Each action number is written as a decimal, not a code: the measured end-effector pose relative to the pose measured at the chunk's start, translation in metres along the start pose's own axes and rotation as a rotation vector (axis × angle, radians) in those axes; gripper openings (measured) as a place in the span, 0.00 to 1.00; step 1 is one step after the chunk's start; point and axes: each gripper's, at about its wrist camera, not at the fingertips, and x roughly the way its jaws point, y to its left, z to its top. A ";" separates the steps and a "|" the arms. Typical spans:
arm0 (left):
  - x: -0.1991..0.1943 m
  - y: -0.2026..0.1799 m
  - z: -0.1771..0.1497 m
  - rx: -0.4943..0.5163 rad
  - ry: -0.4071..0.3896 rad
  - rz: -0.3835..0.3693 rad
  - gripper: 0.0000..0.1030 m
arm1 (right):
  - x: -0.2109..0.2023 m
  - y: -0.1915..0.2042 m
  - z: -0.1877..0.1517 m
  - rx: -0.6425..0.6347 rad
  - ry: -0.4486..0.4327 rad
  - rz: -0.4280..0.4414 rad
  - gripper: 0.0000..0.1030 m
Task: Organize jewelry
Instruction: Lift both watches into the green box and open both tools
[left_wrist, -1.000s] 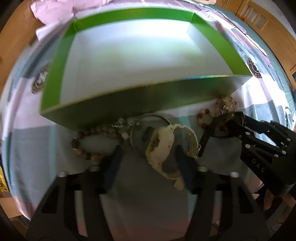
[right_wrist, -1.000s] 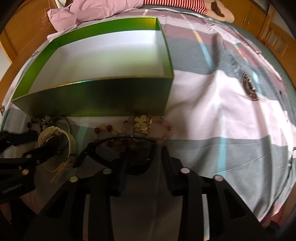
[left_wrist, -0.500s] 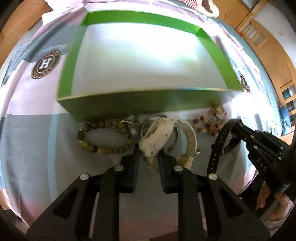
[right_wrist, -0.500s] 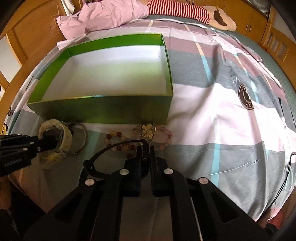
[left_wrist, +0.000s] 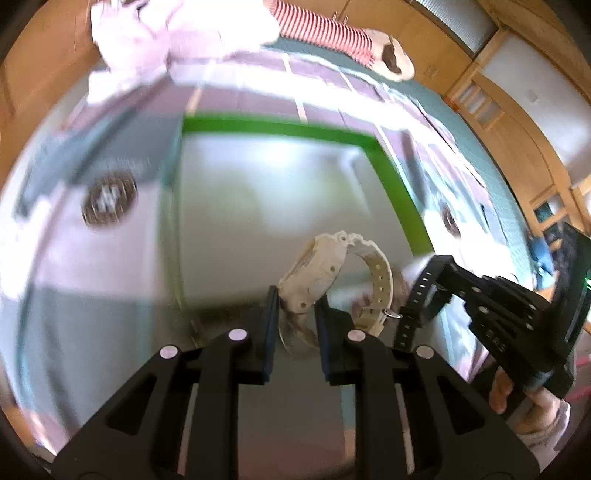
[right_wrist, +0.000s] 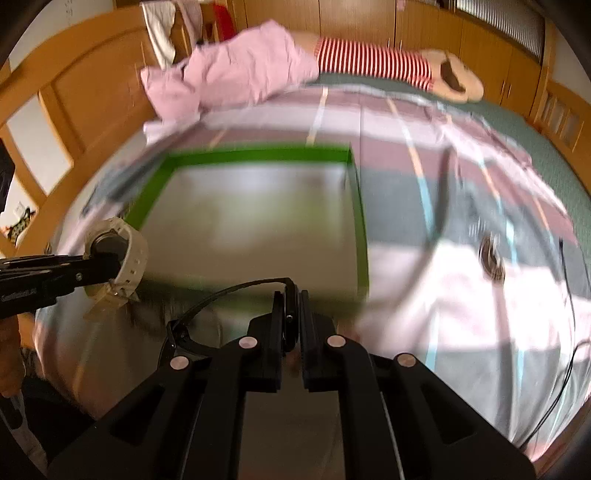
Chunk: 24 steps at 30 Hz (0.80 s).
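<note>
Cream plastic wristwatch (left_wrist: 325, 266): clamped by case in left claw (left_wrist: 295, 306), above green box (left_wrist: 388, 162) on bed. Rigid case, floppy strap; light. Black rubber watch strap (right_wrist: 221, 295): pinched in right claw (right_wrist: 291, 314); limp, dangles; grip mid-band.

The left hand-held gripper (left_wrist: 295, 299) clamps a cream watch (left_wrist: 321, 269) above the green box (left_wrist: 399, 188).

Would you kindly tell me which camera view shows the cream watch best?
The left wrist view: the cream watch sits centre frame, case clamped between the left gripper fingers, strap and buckle plain. The right wrist view shows the watch smaller at its left edge, side-on, partly hidden by that gripper.
</note>
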 end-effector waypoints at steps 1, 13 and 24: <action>0.001 0.000 0.010 0.009 -0.016 0.014 0.19 | 0.003 0.001 0.011 -0.008 -0.018 -0.006 0.08; 0.071 0.025 0.048 -0.058 0.033 0.133 0.26 | 0.097 0.003 0.045 0.011 0.075 -0.075 0.26; 0.013 0.028 0.005 -0.060 -0.021 0.137 0.64 | 0.016 -0.034 -0.008 0.154 -0.015 -0.034 0.71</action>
